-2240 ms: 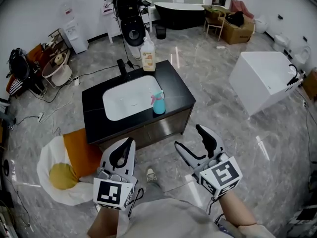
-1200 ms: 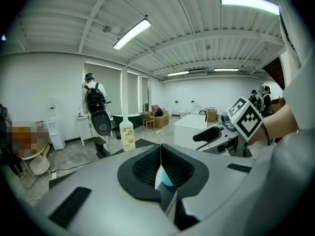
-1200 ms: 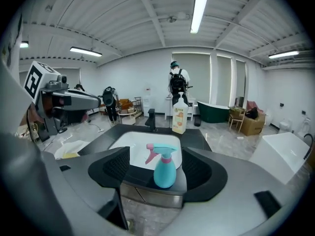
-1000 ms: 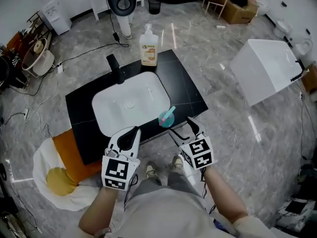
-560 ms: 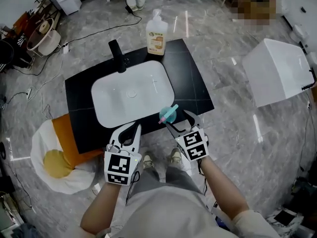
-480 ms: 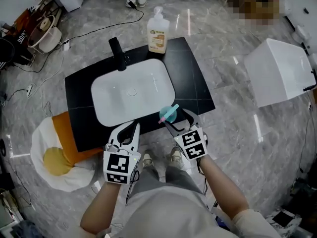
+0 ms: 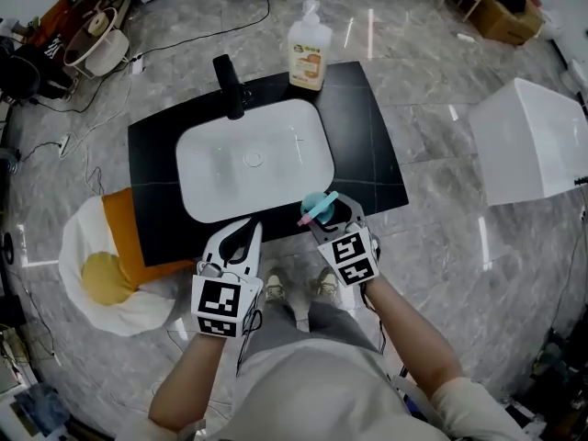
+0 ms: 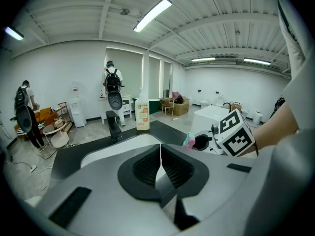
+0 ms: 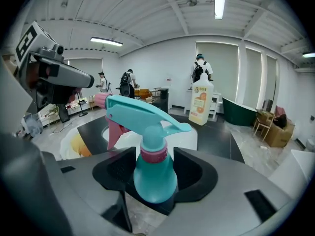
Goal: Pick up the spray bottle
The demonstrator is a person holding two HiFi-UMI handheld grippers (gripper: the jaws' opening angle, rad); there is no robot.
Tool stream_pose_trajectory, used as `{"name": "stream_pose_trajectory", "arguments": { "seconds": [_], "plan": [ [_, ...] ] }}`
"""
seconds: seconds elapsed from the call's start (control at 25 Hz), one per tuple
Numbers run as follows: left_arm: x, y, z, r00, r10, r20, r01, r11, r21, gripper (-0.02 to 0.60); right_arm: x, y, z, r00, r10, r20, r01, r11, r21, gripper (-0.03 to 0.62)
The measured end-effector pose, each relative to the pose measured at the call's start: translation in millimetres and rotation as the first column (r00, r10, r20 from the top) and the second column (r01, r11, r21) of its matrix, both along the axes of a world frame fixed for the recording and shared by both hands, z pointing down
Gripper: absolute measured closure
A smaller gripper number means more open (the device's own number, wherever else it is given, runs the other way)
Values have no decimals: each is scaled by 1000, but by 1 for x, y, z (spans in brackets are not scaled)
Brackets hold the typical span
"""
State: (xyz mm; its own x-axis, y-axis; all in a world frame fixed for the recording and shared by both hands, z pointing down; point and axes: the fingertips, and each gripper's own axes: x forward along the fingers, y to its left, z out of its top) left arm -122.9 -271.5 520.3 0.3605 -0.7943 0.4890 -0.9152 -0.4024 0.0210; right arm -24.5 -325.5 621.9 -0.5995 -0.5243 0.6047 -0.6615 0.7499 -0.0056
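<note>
**Head view.** Black counter [image 7: 156,154] with a white basin [image 7: 253,159] set into it. Black tap [image 7: 228,85] at the basin's far rim; soap bottle [image 7: 310,39] upright at the counter's far edge. Spray bottle [image 7: 317,207], teal with pink trim, upright at the counter's near edge, just right of the basin. Right gripper [image 7: 333,215] reaching in from the near side, one jaw on either side of the bottle. Left gripper [image 7: 241,239] at the near edge in front of the basin, apart from the bottle. On the floor, a white and yellow cushion [image 7: 101,278] to the left and a white box [image 7: 537,141] to the right.

**Left gripper view.** Jaws pressed together, nothing between them. Beyond them the basin, tap and soap bottle. To the right, the top of the spray bottle beside the right gripper's marker cube.

**Right gripper view.** Jaws just drawn inward, with the spray bottle between them. Pads against both sides of the teal body, below the pink collar. Bottle upright, nozzle to the left, pink trigger hanging beneath it. Left gripper at upper left; basin and soap bottle behind.
</note>
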Motion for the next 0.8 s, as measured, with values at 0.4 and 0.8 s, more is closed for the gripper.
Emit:
{"name": "stream_pose_trajectory", "arguments": {
  "seconds": [0.4,0.8],
  "plan": [
    [-3,12,-13,1000,2,3,-2,1000,15,558,0,-7,-35,999,-18,31,16,999,42,400],
    [-6,4,-91,994,53,100,-72,978,194,558,16,-5,-164,996,-13,85,-5,979,202,410]
  ]
}}
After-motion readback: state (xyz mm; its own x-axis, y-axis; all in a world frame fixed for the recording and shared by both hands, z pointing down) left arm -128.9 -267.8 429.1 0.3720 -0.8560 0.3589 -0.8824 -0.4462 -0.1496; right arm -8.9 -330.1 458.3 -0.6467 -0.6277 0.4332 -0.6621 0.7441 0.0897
